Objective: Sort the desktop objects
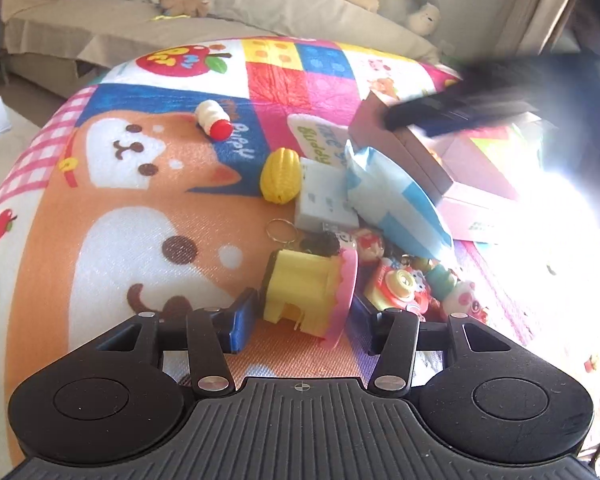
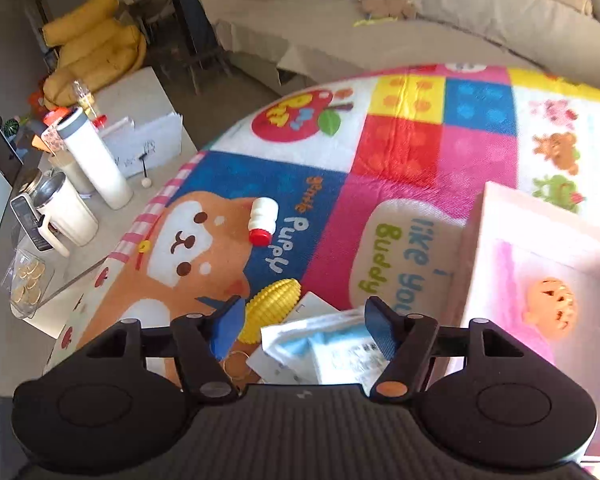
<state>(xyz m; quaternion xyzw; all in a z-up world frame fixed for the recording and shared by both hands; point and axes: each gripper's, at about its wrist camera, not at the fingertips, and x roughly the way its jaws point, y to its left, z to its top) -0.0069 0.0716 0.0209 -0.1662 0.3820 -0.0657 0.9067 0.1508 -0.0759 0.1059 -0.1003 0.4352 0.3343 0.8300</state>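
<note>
Left gripper (image 1: 300,316): your 2 blue pads sit either side of the yellow toy house (image 1: 300,292); its pink edge meets the right pad, but a sliver of gap shows at the left, so I cannot tell if you are clamping it.
Right gripper (image 2: 302,326): jaws spread, nothing between them; it hangs over the blue-and-white packet (image 2: 332,350).
Toy house, handling: it looks like light, hard, hollow plastic. Take it across the square yellow body, not the thin pink edge, which would probably slip or flex.
Packet, handling: soft and crinkly, likely slippery; pinch 1 flat edge.
Ahead of left gripper: key ring (image 1: 281,229), white box (image 1: 324,196) and yellow corn toy (image 1: 280,176), with a small bottle (image 1: 214,122) further off.
Right of left gripper: a crowded heap of small figures (image 1: 412,280), touching the house.
In the way: that heap may drag along if you lift.
Sorting box (image 2: 540,232): to the right gripper's right, holding 1 orange toy (image 2: 552,306).
</note>
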